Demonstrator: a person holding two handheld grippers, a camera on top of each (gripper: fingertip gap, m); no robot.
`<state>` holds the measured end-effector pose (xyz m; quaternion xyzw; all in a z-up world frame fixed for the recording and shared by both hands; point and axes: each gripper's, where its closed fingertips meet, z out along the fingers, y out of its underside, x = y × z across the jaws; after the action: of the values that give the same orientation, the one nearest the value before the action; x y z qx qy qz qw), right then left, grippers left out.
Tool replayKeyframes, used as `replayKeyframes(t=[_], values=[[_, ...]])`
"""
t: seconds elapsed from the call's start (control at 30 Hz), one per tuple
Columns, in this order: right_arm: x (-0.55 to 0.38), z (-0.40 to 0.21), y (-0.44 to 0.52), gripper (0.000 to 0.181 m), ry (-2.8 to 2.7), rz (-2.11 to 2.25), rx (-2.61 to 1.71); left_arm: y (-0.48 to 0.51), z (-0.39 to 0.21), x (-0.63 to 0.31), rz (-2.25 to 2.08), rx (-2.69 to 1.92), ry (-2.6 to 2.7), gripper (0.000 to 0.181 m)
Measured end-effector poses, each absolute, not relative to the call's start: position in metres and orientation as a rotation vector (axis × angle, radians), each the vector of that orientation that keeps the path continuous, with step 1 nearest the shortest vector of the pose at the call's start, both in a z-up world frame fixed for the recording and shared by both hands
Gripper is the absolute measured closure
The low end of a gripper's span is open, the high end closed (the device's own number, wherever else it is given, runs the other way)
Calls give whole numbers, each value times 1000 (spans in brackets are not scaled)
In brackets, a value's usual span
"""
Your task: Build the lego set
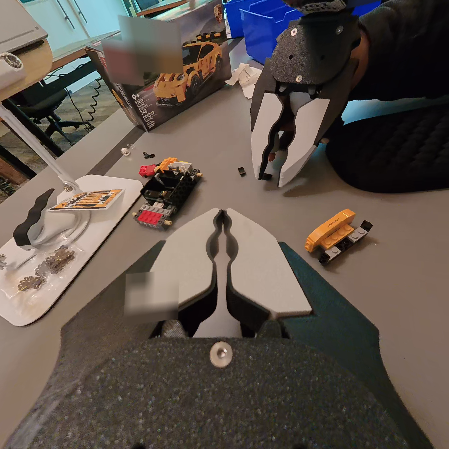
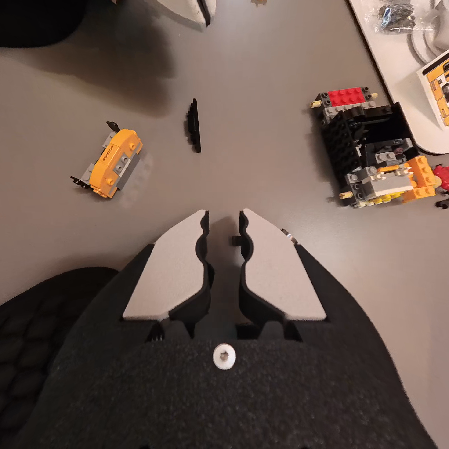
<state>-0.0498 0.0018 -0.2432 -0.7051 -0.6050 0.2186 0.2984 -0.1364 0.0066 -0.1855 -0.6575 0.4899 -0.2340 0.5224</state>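
Grey table [image 1: 243, 121], office chairs behind. Your left gripper [image 1: 222, 211] is clenched, nothing between its tips, hovering near the car chassis [image 1: 167, 192]. Your right gripper [image 2: 224, 213] stands released, tips down at the table, a small black piece [image 2: 235, 240] lying between its fingers. Only the left view shows the set's box [image 1: 184, 80], one sticker sheet [image 1: 90, 199] and a second small black piece [image 1: 241, 171]. Only the right view shows one long black plate [image 2: 194, 126]. Two sub-builds: chassis and yellow bumper section [image 2: 114, 162], well apart.
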Motion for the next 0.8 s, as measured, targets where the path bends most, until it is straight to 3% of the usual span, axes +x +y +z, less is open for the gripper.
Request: replayKeyframes(t=[0.8], values=[[-29, -254, 11, 165, -1651, 518, -1936, 6, -193, -135, -572, -1600, 1200, 181]])
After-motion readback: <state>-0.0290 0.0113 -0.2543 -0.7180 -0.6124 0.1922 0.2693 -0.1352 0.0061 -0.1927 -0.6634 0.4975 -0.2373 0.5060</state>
